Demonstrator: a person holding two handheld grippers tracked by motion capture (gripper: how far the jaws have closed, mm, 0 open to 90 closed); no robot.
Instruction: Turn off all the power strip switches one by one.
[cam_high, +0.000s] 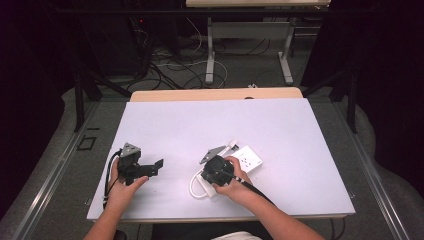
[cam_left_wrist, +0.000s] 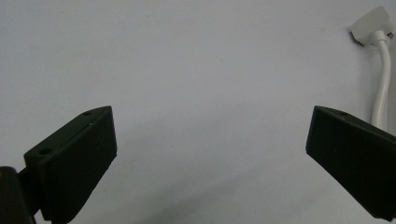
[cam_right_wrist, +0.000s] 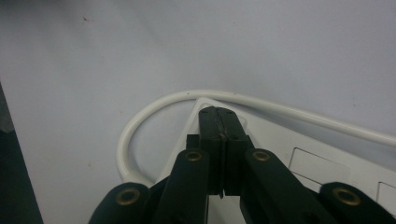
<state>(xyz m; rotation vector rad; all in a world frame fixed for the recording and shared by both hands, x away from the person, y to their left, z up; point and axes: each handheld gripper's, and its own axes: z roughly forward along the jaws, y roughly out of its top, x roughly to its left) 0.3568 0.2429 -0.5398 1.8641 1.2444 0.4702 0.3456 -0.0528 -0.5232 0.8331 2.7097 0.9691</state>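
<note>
Over power strip (cam_high: 248, 159) – right gripper (cam_right_wrist: 219, 122) jaws pressed together | left gripper (cam_high: 152, 168) – jaws spread, level

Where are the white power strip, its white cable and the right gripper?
power strip (cam_high: 248, 160), high view, its top face.
cable (cam_right_wrist: 154, 105), right gripper view, the curved loop.
right gripper (cam_right_wrist: 219, 122), right gripper view, the closed jaw tips.

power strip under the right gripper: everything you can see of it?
The power strip is a flat white plastic block with socket holes on top, lying flat on the white table at an angle. Its white cable loops out from the near end. The shut right gripper is over that end; contact is unclear.
</note>
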